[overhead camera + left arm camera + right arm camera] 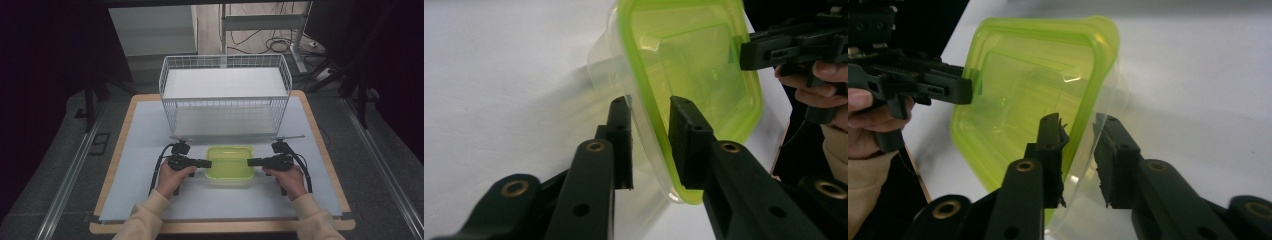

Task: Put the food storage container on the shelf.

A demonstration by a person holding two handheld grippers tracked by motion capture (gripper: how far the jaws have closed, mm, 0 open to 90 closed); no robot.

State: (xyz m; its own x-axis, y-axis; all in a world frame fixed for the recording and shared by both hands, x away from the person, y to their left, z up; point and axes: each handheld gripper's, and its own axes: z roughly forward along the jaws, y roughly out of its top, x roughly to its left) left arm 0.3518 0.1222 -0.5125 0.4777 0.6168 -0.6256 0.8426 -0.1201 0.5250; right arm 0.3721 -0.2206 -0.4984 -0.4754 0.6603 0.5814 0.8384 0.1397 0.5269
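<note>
— Where's your left hand?

— Low on the white table (140, 150), forearm coming in from the near edge. Your left gripper (204, 163) points level to the right, jaws narrowed over the left rim of the green-lidded clear container (230, 162).

— And your right?

— Mirrored: your right gripper (254, 162) points left, jaws narrowed over the right rim. The container sits mid-table, just before the wire basket (225, 95).
</note>
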